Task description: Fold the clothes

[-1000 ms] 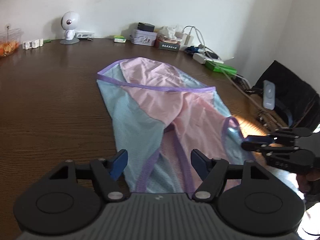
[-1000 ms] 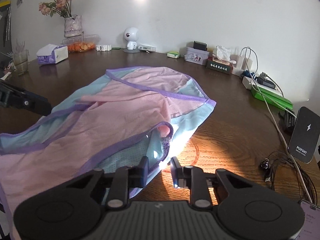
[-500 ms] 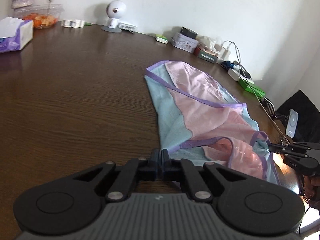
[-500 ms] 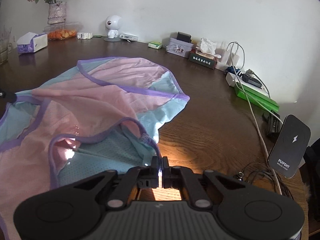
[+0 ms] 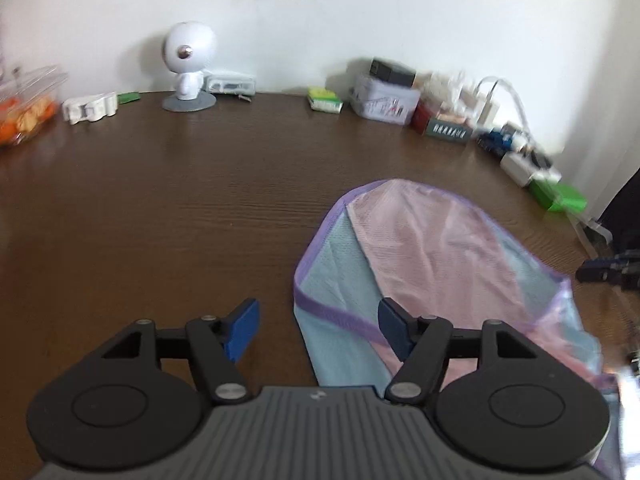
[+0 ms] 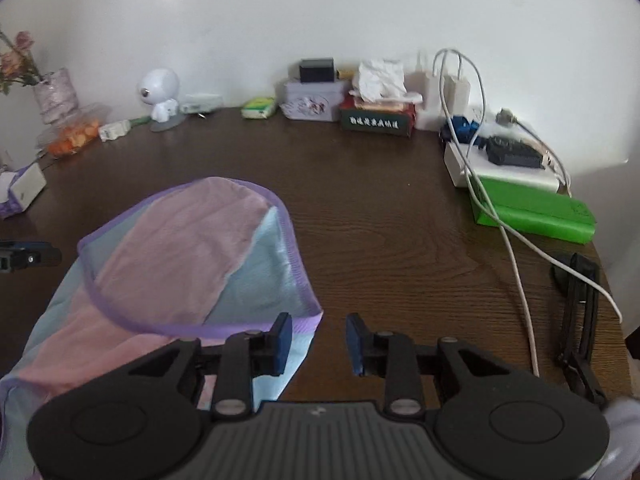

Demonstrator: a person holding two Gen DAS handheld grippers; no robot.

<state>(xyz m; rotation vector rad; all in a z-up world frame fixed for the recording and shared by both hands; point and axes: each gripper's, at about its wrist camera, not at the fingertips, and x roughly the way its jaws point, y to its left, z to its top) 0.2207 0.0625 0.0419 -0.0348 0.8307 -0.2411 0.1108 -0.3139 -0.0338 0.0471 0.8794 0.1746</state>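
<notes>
A pink and light-blue garment (image 5: 424,248) with purple trim lies folded over on the brown table (image 5: 160,216). My left gripper (image 5: 316,330) hovers at its near left edge, jaws opening, with the purple hem under the gap and no pad pressing on it. In the right wrist view the garment (image 6: 188,256) spreads to the left. My right gripper (image 6: 318,340) stands at its near right corner, jaws opening, the left pad just over the hem. Each gripper shows in the other's view: the right gripper (image 5: 608,270), the left gripper (image 6: 28,256).
Along the far wall stand a white robot figure (image 5: 188,64), a tin box (image 6: 312,100), a tissue box (image 6: 378,112), a power strip (image 6: 504,160) with cables and a green box (image 6: 532,212). A black stand (image 6: 580,320) sits at the right edge. A fruit container (image 6: 72,136) is far left.
Half a second ago both grippers were shut on the garment's near edges. They carried the cloth toward the far side, folding it over, and now both stand open with the cloth let go.
</notes>
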